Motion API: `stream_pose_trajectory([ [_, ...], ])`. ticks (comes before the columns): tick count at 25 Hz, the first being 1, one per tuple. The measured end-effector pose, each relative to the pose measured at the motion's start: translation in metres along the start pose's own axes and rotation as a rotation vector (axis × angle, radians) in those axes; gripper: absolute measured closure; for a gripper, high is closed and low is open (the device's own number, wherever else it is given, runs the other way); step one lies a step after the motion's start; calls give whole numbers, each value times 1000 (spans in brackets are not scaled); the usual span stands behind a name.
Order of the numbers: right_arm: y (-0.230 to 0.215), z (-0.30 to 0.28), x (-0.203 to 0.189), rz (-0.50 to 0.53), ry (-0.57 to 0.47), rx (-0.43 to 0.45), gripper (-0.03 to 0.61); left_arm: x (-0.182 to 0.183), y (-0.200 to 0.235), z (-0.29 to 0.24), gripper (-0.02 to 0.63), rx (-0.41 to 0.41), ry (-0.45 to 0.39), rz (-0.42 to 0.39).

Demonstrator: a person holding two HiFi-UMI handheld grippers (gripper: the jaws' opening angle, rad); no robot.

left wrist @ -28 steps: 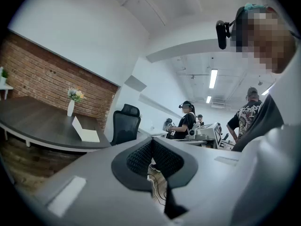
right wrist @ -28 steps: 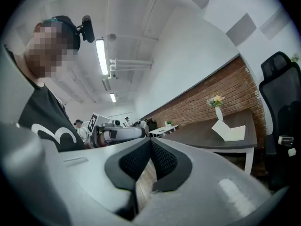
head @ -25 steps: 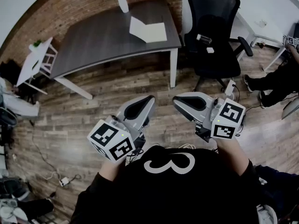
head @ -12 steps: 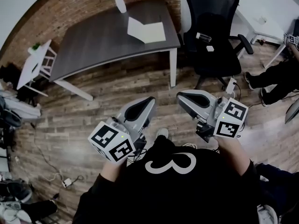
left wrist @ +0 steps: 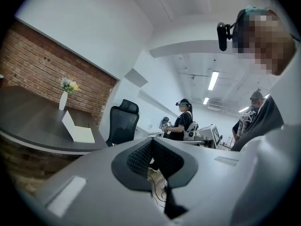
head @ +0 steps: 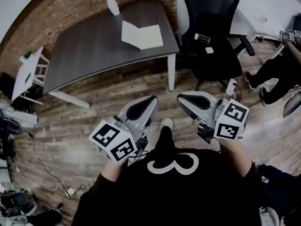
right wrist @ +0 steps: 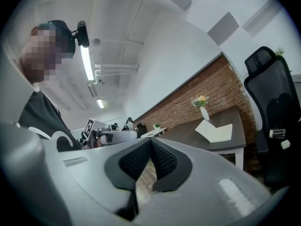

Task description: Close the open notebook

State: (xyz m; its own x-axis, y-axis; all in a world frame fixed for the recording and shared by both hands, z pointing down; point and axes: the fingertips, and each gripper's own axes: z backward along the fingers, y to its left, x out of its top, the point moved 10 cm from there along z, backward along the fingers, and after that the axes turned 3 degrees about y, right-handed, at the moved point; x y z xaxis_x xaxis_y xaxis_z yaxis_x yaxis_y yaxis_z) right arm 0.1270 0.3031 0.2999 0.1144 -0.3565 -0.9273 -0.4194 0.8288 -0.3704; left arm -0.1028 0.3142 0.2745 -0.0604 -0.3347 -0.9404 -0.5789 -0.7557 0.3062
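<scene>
1. The notebook (head: 142,35) lies open on the dark table (head: 89,51) in the upper middle of the head view. It sits near the table's right edge and front corner, with one leaf tilted up. A white vase (head: 113,5) of flowers stands behind it at the far edge, by the brick wall (head: 66,8).
2. Bare wooden floor (head: 117,88) lies between me and the table's front edge, and both tongs are well apart from the notebook. A black office chair (head: 211,32) stands just right of the table. A small white side table (head: 28,72) stands off its left end.
3. I hold my left gripper (head: 151,101) and right gripper (head: 180,99) low in the middle of the frame. They are side by side with their noses toward the table, and my shoe (head: 165,123) is on the floor between them.
4. Each pair of jaws is closed, pads meeting at the tip, with nothing between them.
5. A seated person's legs (head: 273,74) show at the right edge.
</scene>
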Motion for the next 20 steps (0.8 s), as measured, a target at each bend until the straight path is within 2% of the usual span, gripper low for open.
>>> stream_pose_trajectory([
  [12, -125, -82, 55, -57, 8, -49, 577, 57, 134, -81, 595, -20, 38, 36],
  [20, -193, -145, 97, -53, 39, -39, 577, 92, 219, -114, 595, 0, 16, 58],
])
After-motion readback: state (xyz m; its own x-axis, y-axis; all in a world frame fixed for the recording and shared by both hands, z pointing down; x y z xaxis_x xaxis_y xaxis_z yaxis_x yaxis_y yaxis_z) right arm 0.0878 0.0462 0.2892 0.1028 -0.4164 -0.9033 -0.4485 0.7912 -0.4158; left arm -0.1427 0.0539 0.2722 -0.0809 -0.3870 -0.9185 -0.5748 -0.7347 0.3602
